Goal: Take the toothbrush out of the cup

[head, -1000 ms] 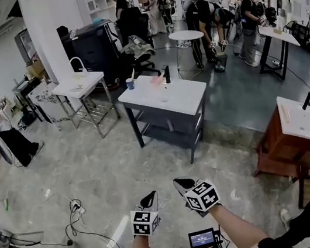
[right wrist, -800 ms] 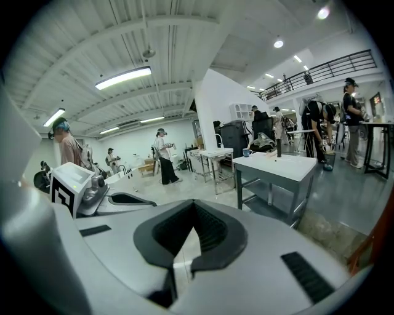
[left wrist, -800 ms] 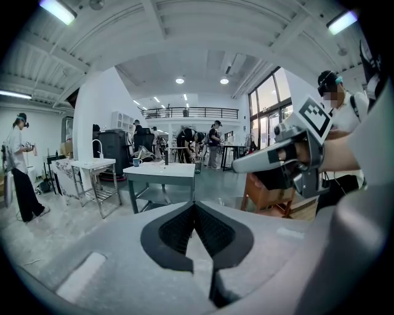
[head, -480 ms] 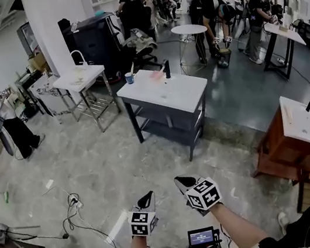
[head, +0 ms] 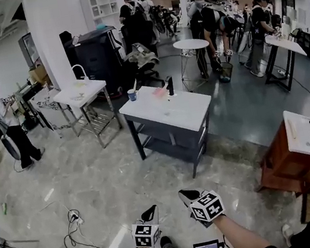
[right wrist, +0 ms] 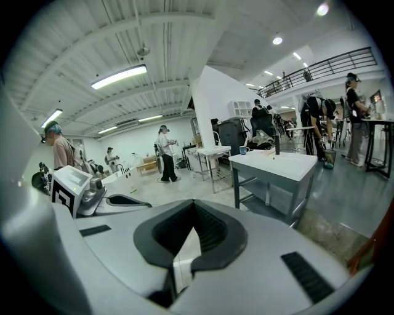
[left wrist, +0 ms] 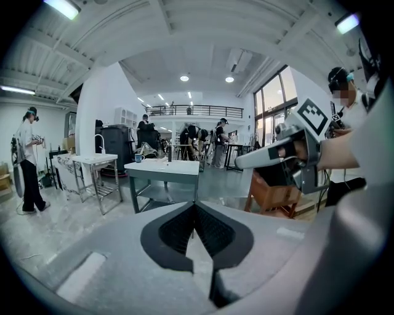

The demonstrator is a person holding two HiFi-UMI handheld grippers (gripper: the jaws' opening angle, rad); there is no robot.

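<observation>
A blue cup (head: 132,95) stands at the far left corner of the white-topped dark-framed table (head: 185,109), with a light toothbrush (head: 134,86) leaning out of it. The cup also shows small in the left gripper view (left wrist: 140,157) and the right gripper view (right wrist: 244,150). Both grippers are held low over the floor, well short of the table. My left gripper (head: 152,211) is shut and empty, its pads meeting at the tip (left wrist: 194,206). The right gripper (head: 185,194) is also shut with nothing in it (right wrist: 193,210).
A black faucet (head: 169,85) and a pink item (head: 158,92) stand on the same table. A white sink table (head: 81,92) is at the left and a wooden table (head: 279,155) at the right. Cables (head: 71,219) lie on the floor, and several people stand around.
The view has drawn a little nearer the table. Both grippers have sunk slightly in the picture and stay shut.
</observation>
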